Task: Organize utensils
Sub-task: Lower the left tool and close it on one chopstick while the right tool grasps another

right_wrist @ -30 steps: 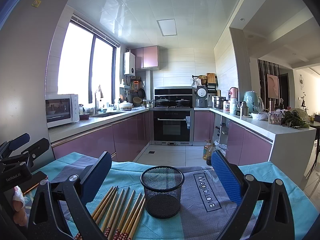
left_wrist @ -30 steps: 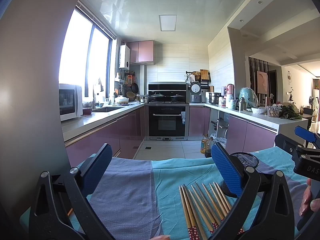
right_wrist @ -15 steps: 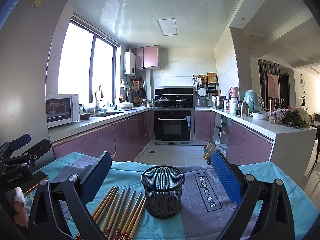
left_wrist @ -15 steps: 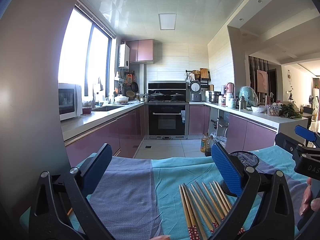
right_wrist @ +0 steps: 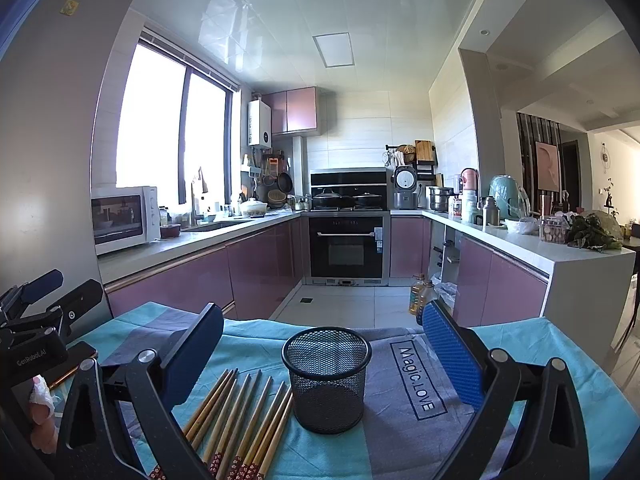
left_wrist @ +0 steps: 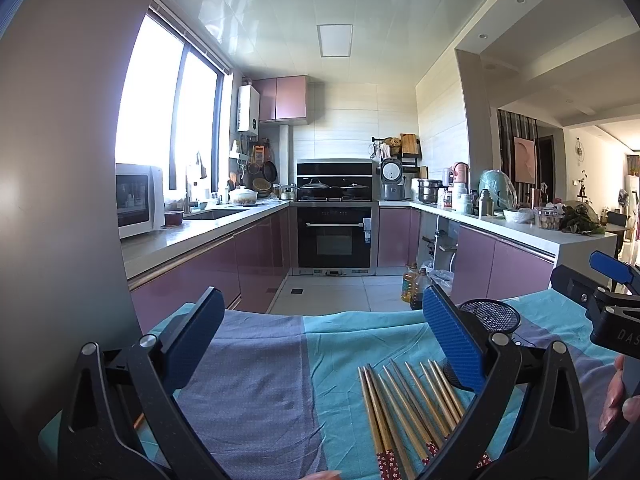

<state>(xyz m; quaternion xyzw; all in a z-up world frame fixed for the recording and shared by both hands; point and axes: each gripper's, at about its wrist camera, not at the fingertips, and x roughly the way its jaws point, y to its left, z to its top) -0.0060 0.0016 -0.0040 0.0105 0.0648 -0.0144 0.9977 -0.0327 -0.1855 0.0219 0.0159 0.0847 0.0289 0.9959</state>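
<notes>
Where the table was covered by a teal and grey-purple cloth [right_wrist: 400,432], the chopsticks [right_wrist: 244,416] lay side by side in a loose fan, just left of the cup [right_wrist: 326,380] and not touching either tool. About nine sticks could be counted from the right wrist view, though the near ends ran out of the picture, so the count is not certain. They were slim wooden rods, pale brown, with dark red patterned bands at the thick ends. One cup stood upright on the cloth, a round black wire-mesh holder with a solid rim, slightly narrower toward its base. Nothing could be seen inside it.

Two tools were in view. The right gripper [right_wrist: 324,354] was spread wide and held nothing, its flat blue ribbed pads on black frames standing either side of the cup from the camera's view. The left gripper [left_wrist: 320,344] was likewise spread wide and empty, over the cloth with the chopsticks [left_wrist: 408,404] lying toward its right finger. The cup [left_wrist: 492,316] showed partly behind that finger. One printed label reading "Magic.LOVE" [right_wrist: 418,380] lay on the cloth just right of the cup.
</notes>
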